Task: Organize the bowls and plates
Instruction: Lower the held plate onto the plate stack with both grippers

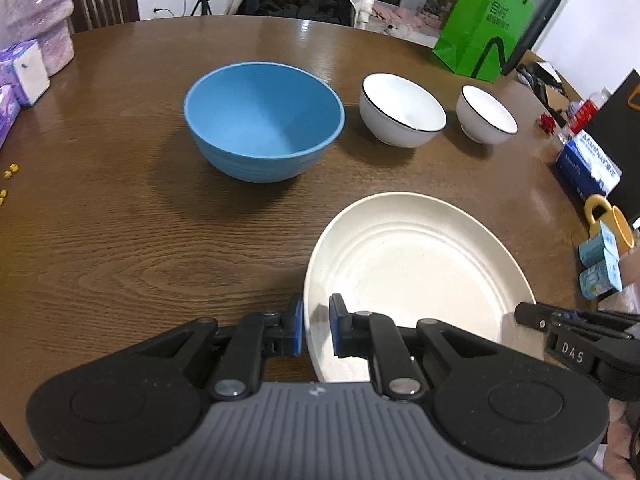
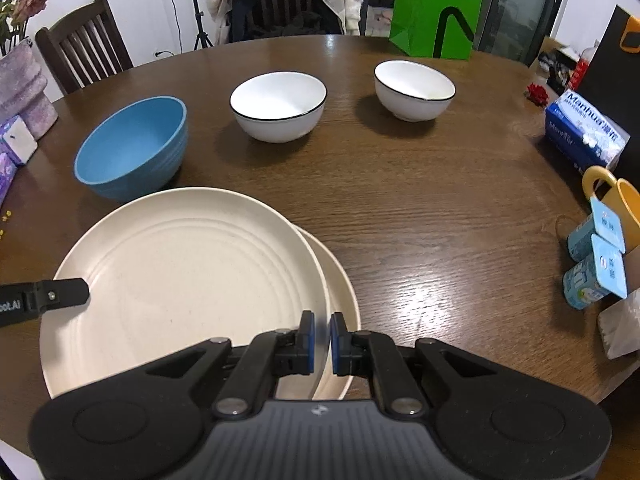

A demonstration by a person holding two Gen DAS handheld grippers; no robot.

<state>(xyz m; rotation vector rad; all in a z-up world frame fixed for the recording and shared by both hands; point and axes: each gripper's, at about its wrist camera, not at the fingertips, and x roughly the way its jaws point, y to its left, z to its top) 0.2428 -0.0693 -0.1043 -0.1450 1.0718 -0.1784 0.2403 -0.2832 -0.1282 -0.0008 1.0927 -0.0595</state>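
In the left wrist view my left gripper is shut on the left rim of a cream plate. The right gripper pinches the same cream plate at its right rim. A second cream plate lies on the table under it, shifted a little to the right. Each gripper's tip shows in the other's view, the right one and the left one. Beyond the plates stand a blue bowl and two white bowls with black rims.
The round wooden table carries a green bag at the back, a blue tissue box, a yellow mug and small cartons at the right. Purple tissue packs sit at the left. Chairs stand behind.
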